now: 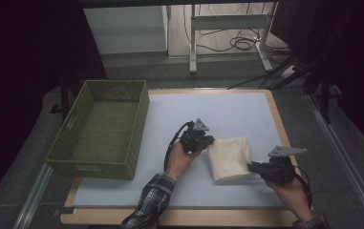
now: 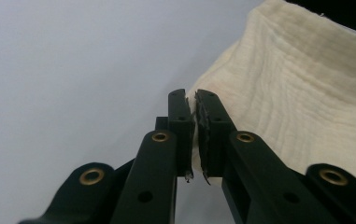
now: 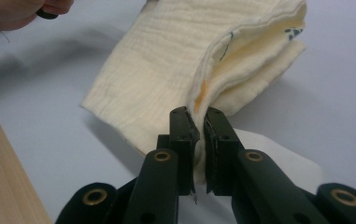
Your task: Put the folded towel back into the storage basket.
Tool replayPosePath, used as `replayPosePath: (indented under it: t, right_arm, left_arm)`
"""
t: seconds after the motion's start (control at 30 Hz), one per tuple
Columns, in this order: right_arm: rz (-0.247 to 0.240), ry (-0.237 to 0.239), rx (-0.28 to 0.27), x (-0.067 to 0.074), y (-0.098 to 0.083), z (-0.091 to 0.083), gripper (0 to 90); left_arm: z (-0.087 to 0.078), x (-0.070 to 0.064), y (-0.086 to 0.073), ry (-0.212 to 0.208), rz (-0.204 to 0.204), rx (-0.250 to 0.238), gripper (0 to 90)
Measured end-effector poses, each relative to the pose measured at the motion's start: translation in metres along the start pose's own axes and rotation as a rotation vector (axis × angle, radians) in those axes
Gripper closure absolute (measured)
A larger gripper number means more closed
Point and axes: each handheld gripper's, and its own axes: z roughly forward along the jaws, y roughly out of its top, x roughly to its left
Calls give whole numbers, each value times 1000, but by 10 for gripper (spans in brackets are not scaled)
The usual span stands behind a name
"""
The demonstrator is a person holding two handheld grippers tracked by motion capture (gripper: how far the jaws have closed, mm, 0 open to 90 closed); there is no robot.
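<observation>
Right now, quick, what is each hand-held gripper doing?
Left hand-held gripper: closed, pinching the folded cream cloth's edge.
Right hand-held gripper: closed on the same cloth's edge.

We can't make out the small dark print on the cloth's [image 3: 166,60] inner layers in the right gripper view: too small. Its far corner runs off the top edge there. In the left gripper view the cloth is cut by the right edge. High view: right gripper [image 1: 252,167] jaw tips too dark to resolve; the left hand [image 1: 179,160] covers the lower part of the left gripper [image 1: 210,140].
</observation>
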Motion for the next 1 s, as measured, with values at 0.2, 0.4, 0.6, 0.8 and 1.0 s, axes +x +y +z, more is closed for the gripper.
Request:
replayPosePath:
  t: [0.2,0.4,0.6,0.8,1.0]
  right_arm:
    - [-32,19,-10,11,13,7,828]
    - [-57,32,-17,20,26,16,827]
    - [-76,40,-19,28,37,25,825]
    - [-104,41,-20,36,51,33,825]
    - [-122,48,-25,43,65,40,825]
  left_arm:
    - [-17,8,0,34,0,1,854]
    - [-32,16,0,64,-2,1,853]
    - [-45,22,1,89,-5,7,853]
    - [-61,31,3,117,-9,19,853]
    - [-76,39,8,144,-4,42,851]
